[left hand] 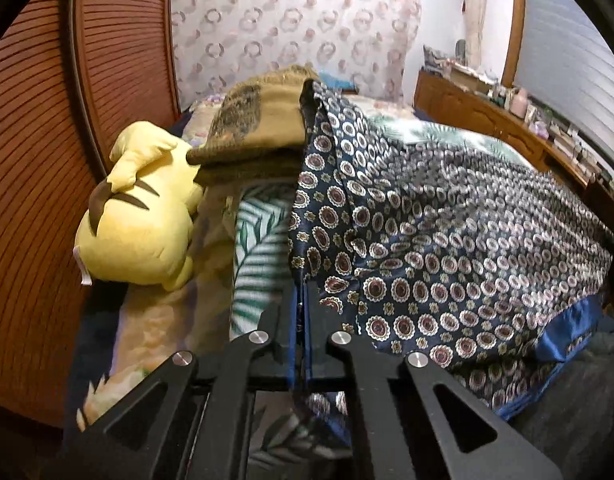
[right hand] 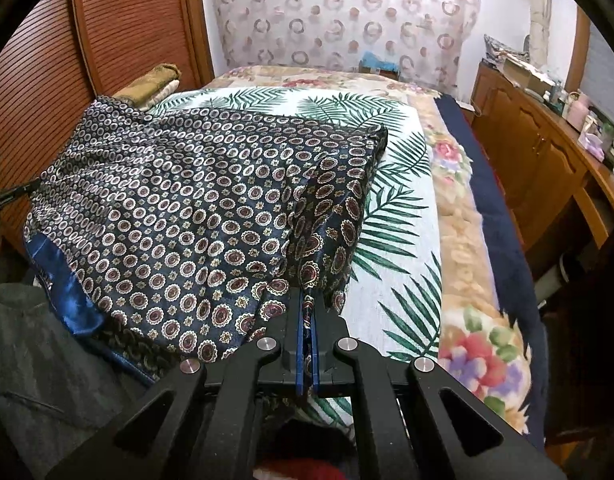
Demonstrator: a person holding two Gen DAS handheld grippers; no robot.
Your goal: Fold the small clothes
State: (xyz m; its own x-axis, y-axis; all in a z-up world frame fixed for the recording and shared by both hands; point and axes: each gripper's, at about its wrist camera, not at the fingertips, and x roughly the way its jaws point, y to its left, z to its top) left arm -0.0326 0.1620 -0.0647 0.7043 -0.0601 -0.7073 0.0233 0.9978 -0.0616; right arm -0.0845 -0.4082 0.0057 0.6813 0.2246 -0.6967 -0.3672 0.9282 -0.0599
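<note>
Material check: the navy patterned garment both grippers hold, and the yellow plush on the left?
Navy patterned garment: looks like thin satin or silk-like weave; it has a glossy sheen, a shiny blue border and soft drape. The fibre cannot be told. Both the left gripper and right gripper are pinched on it. Yellow plush: soft matte fuzzy fabric over stuffing, with rounded puffy seams.

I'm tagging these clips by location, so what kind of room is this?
Most likely a home bedroom: a bed under a floral blanket and palm-leaf sheet, a yellow plush toy beside a slatted wooden wardrobe door, and a cluttered wooden dresser along the wall.
</note>
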